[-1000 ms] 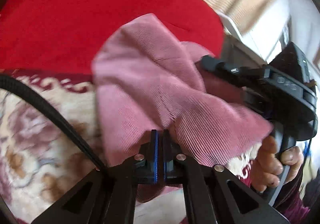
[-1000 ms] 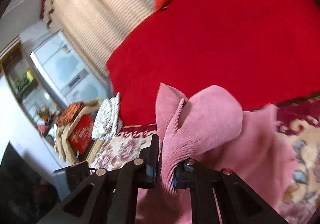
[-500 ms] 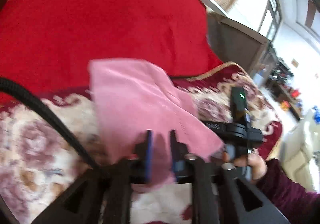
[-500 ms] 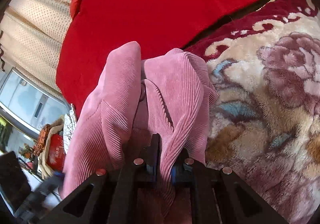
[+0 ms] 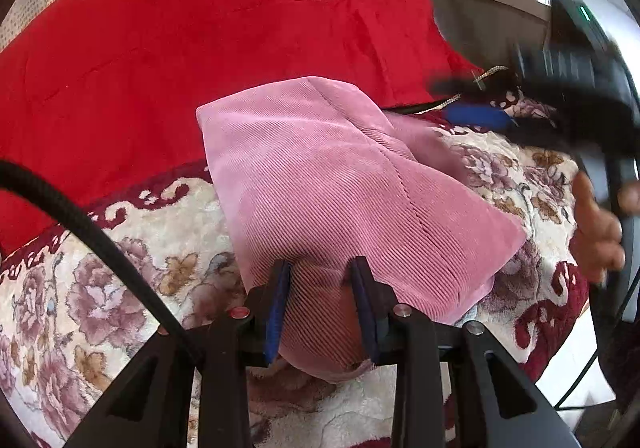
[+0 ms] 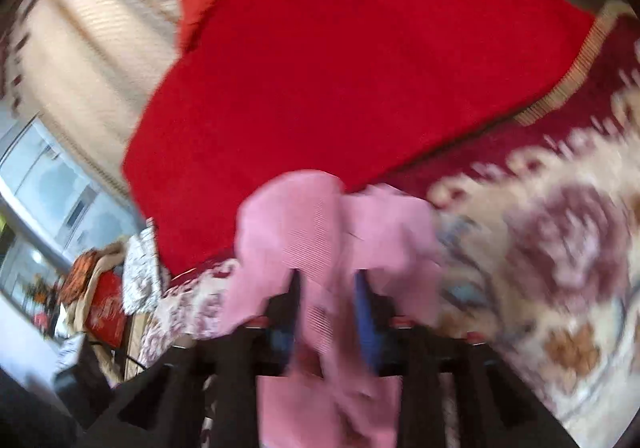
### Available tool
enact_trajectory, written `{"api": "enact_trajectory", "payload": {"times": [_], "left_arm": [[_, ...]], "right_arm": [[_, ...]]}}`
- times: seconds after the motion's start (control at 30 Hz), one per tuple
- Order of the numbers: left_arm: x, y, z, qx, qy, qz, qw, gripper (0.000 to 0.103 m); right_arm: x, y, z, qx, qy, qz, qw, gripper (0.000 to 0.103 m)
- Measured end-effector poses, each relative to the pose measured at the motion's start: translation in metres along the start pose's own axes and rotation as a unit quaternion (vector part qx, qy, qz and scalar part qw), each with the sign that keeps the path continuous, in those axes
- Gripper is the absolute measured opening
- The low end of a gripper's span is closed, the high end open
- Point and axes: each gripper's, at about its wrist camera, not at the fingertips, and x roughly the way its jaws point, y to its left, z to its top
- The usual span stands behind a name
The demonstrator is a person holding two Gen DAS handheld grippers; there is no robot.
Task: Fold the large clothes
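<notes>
Both jaws have just been opening: the left gripper [image 5: 320, 288] and right gripper [image 6: 326, 288] are releasing the folded pink corduroy garment [image 5: 340, 184], still between them, onto the floral plush blanket [image 5: 120, 268] to leave the fold lying flat.

Home bedroom: floral plush blanket [image 5: 132, 248], red quilt [image 5: 200, 28], beige curtains [image 6: 92, 48], cluttered cabinet [image 6: 52, 184].

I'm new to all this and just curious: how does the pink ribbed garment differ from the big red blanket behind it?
The pink corduroy-ribbed garment is small and folded into a compact bundle; the plain red plush blanket is far larger and spread out. The garment is pale pink with fine ribs; the blanket is bright red and smooth. The garment sits between the left hand-held gripper's parted fingers; the blanket is untouched. Both are soft fabrics lying on the flowered cream bedspread.
</notes>
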Motion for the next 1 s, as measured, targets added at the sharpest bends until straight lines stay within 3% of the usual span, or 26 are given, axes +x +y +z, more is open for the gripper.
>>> {"api": "enact_trajectory", "payload": {"times": [0.03,0.17,0.23,0.3,0.33,0.37,0.4,0.5,0.6,0.7,1.0], "left_arm": [[0.001,-0.001,0.002,0.005,0.0,0.002,1.0,0.032],[0.002,0.0,0.001,0.017,-0.001,-0.003,0.9999,0.032],[0.003,0.003,0.001,0.02,-0.004,-0.012,0.9997,0.032],[0.003,0.006,0.0,0.019,-0.007,-0.024,0.9995,0.032],[0.004,0.007,0.0,0.019,-0.01,-0.032,0.9992,0.033],[0.006,0.007,0.0,0.019,-0.012,-0.037,0.999,0.033],[0.008,0.008,0.001,0.014,-0.013,-0.04,0.999,0.033],[0.005,0.012,0.003,0.004,-0.012,-0.05,0.9987,0.034],[-0.004,0.026,-0.001,-0.038,-0.017,-0.07,0.9967,0.039],[-0.021,0.037,-0.009,-0.07,-0.031,-0.092,0.9928,0.046],[-0.047,0.035,-0.025,-0.044,-0.042,-0.067,0.9959,0.046]], "right_arm": [[0.005,0.01,0.006,-0.008,0.001,0.02,1.0,0.062],[0.022,0.044,0.023,-0.042,-0.016,0.039,0.998,0.062],[0.046,0.046,0.031,-0.04,0.01,0.052,0.998,0.06],[0.082,0.031,0.032,-0.018,0.055,0.023,0.998,0.052],[0.108,0.015,0.028,0.003,0.093,-0.002,0.996,0.029],[0.133,-0.006,0.021,0.028,0.138,-0.035,0.989,0.023],[0.148,-0.027,0.015,0.065,0.16,-0.022,0.985,0.023],[0.138,-0.048,0.016,0.118,0.147,0.012,0.982,0.019],[0.116,-0.031,0.014,0.061,0.136,-0.014,0.989,0.019],[0.089,-0.019,0.01,0.044,0.123,-0.006,0.991,0.024],[-0.003,0.028,-0.012,-0.057,0.069,0.023,0.996,0.024]]}}
